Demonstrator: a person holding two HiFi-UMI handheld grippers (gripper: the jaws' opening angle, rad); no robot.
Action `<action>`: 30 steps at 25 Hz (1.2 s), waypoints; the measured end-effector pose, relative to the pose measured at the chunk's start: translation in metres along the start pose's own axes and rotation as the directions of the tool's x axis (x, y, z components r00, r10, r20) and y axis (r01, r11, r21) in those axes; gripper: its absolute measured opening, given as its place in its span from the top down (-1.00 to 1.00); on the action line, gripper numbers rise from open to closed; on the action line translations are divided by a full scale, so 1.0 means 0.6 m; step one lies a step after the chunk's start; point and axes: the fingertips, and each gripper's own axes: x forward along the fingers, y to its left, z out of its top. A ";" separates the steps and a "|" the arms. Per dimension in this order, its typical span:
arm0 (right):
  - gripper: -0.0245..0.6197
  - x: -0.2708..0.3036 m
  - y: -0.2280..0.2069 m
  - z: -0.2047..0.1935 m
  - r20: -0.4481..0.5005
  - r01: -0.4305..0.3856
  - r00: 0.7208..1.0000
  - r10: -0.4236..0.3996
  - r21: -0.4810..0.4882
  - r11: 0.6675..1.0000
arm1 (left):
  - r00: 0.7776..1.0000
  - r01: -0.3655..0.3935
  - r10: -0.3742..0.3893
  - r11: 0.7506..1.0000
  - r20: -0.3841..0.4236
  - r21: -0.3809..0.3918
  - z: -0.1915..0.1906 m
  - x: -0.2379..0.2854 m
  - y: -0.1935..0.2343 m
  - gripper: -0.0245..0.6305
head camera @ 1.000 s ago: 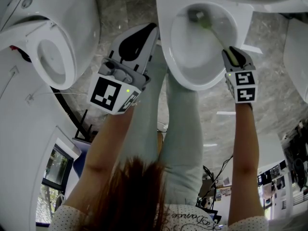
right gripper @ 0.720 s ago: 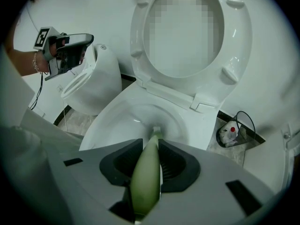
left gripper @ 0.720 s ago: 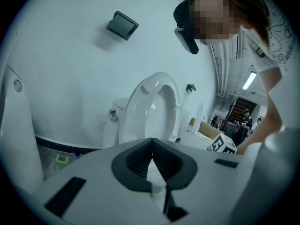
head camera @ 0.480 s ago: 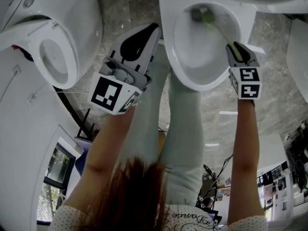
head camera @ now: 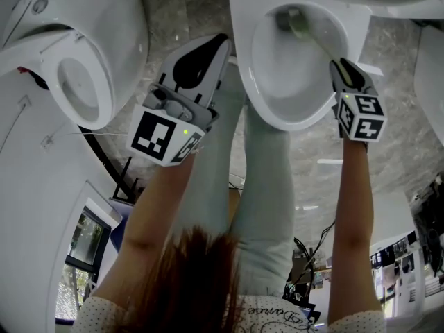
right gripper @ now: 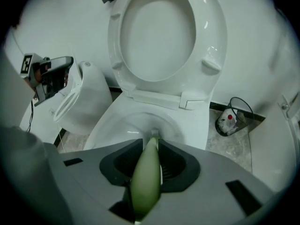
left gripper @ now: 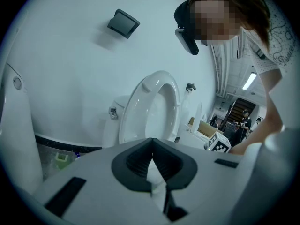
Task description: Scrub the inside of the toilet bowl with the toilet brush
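The white toilet bowl [head camera: 272,96] lies at the top middle of the head view, with its seat [right gripper: 159,36] raised. My right gripper [head camera: 345,68] hangs over the bowl's right rim, shut on the green handle of the toilet brush [right gripper: 146,177]. The brush head [head camera: 295,23] is down at the far end of the bowl, near the drain. My left gripper [head camera: 220,41] is held outside the bowl's left rim. Its jaws are shut with nothing between them [left gripper: 152,146].
A second toilet [head camera: 76,68] stands to the left, also seen as the toilet [right gripper: 79,97] in the right gripper view. A wire basket [right gripper: 232,118] with a bottle sits on the stone floor at the bowl's right. The person's legs [head camera: 263,186] stand in front of the bowl.
My right gripper has shifted a little to the right along the bowl's rim with the brush, and the brush head has moved slightly right in the bowl. The left gripper has stayed put.
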 end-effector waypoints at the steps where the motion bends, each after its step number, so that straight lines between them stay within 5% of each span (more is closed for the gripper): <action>1: 0.57 0.000 -0.002 0.000 0.007 -0.004 1.000 0.004 0.030 1.000 | 1.000 0.005 -0.005 1.000 -0.003 0.003 -0.001 0.000 -0.001 0.92; 14: 0.57 0.017 -0.001 0.006 0.099 -0.068 0.994 0.038 0.316 0.946 | 0.999 0.035 -0.035 0.999 -0.024 0.018 -0.009 0.008 -0.008 0.92; 30: 0.57 -0.040 0.012 -0.007 0.194 -0.104 0.981 0.019 0.436 0.894 | 0.995 0.089 -0.087 0.995 -0.038 0.055 0.003 0.028 -0.037 0.92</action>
